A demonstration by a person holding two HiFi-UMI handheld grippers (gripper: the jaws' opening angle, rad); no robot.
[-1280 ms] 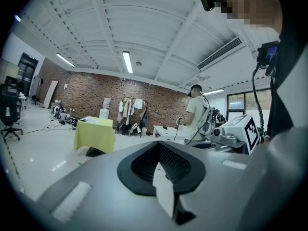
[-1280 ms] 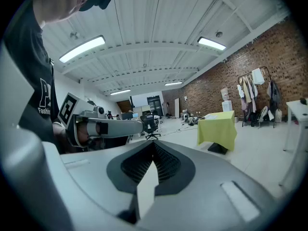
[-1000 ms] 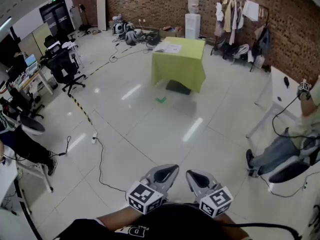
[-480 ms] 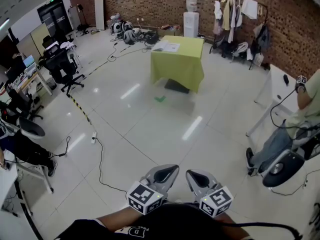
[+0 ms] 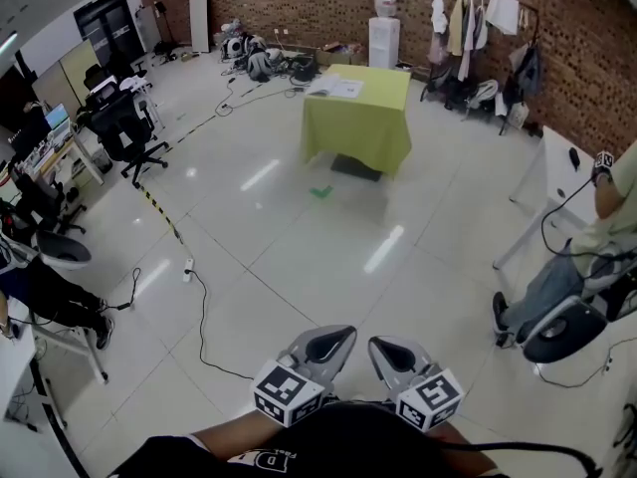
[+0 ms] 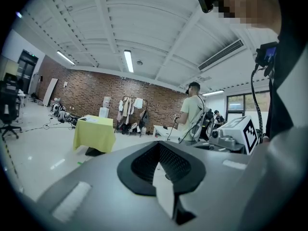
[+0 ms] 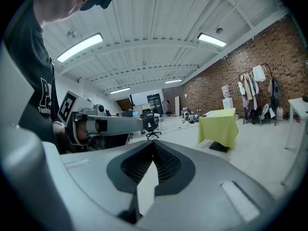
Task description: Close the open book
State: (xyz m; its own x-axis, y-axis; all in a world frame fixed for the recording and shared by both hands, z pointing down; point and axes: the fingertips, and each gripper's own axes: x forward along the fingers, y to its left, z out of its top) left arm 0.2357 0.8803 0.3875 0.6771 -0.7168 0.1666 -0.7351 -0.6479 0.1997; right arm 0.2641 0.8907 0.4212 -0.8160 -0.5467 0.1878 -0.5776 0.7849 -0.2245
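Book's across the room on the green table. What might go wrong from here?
1. A black cable lies on the floor ahead and left of the person: a trip hazard on the walk to the green table.
2. The left tool and right tool are both shut and empty. Pushing the cover that way may slide the book across the table.
3. The book is too small here to tell which way it opens.

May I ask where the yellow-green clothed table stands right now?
In the head view the table stands at upper centre, just in front of the water dispenser by the brick wall, with the coat rack to its right.
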